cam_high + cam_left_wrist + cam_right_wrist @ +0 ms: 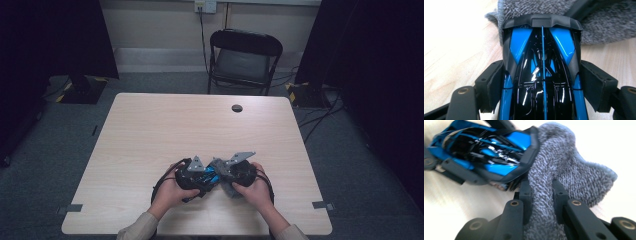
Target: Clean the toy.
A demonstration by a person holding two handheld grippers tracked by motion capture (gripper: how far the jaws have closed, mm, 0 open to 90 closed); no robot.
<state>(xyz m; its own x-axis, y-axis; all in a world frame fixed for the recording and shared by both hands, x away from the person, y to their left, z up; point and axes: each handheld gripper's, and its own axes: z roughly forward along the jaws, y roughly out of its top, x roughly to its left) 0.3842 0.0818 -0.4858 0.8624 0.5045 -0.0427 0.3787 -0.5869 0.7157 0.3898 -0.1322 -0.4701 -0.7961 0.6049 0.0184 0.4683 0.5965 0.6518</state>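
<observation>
A glossy blue and black toy car (pixel 541 75) sits between the jaws of my left gripper (pixel 541 87), whose pads (pixel 495 82) press on its two sides. My right gripper (pixel 541 195) is shut on a grey fluffy cloth (pixel 571 170), and the cloth lies against the car's (pixel 489 147) dark end. In the high view both hands meet near the table's front edge, my left gripper (pixel 196 176) with the car (pixel 209 176) to the left, my right gripper (pixel 231 176) with the cloth (pixel 222 167) to the right.
The light wooden table (pixel 165 125) has a small dark round hole (pixel 237 108) near its far edge. A black folding chair (pixel 243 60) stands behind the table. Dark curtains hang at both sides of the room.
</observation>
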